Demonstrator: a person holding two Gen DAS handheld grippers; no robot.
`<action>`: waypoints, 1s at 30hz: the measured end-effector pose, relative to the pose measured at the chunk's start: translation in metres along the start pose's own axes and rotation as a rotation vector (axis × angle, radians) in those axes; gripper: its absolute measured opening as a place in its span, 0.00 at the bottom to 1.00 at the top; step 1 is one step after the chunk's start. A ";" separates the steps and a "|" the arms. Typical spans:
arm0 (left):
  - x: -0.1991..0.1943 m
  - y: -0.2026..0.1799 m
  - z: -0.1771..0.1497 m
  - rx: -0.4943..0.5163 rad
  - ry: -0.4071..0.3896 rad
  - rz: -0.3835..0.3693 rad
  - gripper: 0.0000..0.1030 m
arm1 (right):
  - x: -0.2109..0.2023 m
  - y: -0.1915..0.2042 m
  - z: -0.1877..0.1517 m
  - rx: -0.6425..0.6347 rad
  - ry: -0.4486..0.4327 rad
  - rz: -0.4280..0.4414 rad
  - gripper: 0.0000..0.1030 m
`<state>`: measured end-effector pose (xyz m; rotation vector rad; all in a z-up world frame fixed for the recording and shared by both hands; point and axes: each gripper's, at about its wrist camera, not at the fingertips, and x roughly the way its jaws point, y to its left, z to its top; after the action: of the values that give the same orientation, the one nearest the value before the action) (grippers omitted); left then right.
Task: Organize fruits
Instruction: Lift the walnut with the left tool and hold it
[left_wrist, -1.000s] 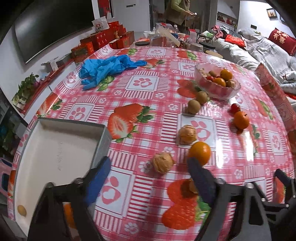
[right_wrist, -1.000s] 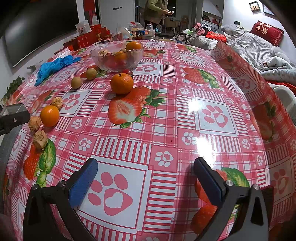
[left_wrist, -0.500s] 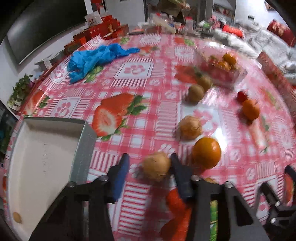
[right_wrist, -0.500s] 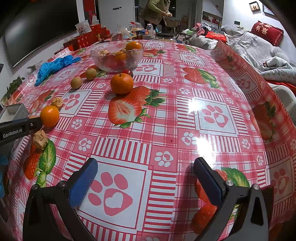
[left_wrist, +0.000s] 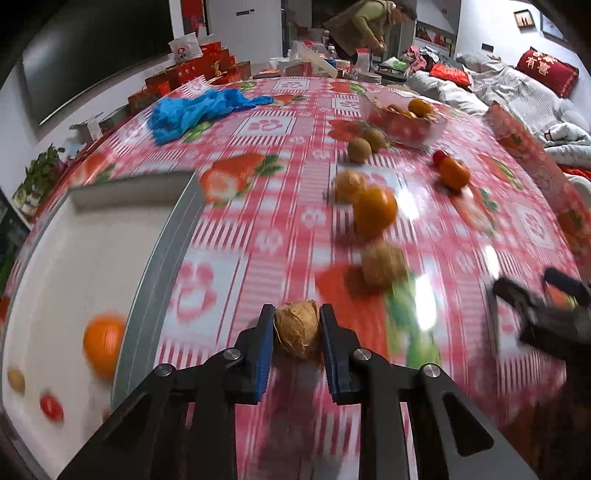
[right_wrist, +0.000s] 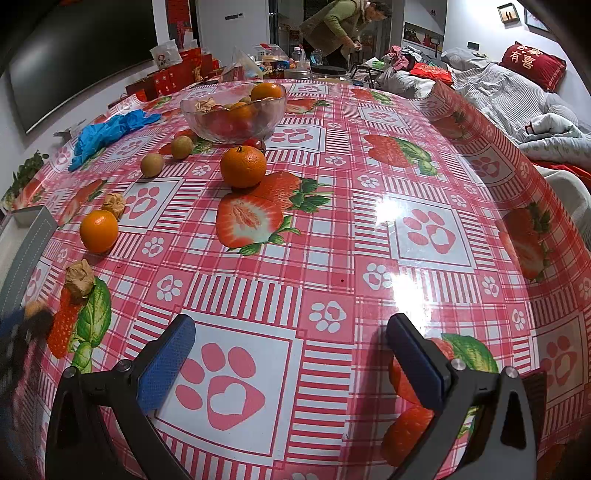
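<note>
Left wrist view: our left gripper (left_wrist: 296, 328) clamps a papery brown fruit (left_wrist: 296, 328) at lower centre; white tray (left_wrist: 155, 258) at left holds an orange (left_wrist: 99, 341).

Right wrist view: our right gripper (right_wrist: 291, 354) gapes wide, holding nothing; glass bowl (right_wrist: 233, 117) upper left.

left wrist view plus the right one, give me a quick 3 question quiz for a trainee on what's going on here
1. True or false: the left gripper is shut on a papery brown husked fruit.
2. Multiple choice: what already lies in the white tray? A) only kiwis B) an orange, a cherry tomato and a small tan fruit C) the blue gloves
3. Fill in: the right gripper is ____ and holds nothing.

Key: 1 true. 2 B. 3 open, its fingers spread wide over the tablecloth, well short of the glass bowl.
</note>
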<state>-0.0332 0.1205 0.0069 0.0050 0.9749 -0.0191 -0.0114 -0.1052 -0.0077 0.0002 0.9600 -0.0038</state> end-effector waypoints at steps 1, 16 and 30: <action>-0.004 0.000 -0.007 -0.005 -0.004 0.001 0.25 | 0.000 0.000 0.000 0.000 0.000 0.000 1.00; -0.017 0.004 -0.030 -0.028 -0.068 -0.002 0.25 | 0.000 0.000 0.000 0.000 0.000 0.000 1.00; -0.017 0.005 -0.031 -0.030 -0.068 -0.005 0.25 | 0.000 0.000 0.000 0.000 -0.001 0.000 1.00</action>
<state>-0.0690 0.1263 0.0037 -0.0259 0.9068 -0.0093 -0.0115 -0.1051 -0.0077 0.0000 0.9594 -0.0039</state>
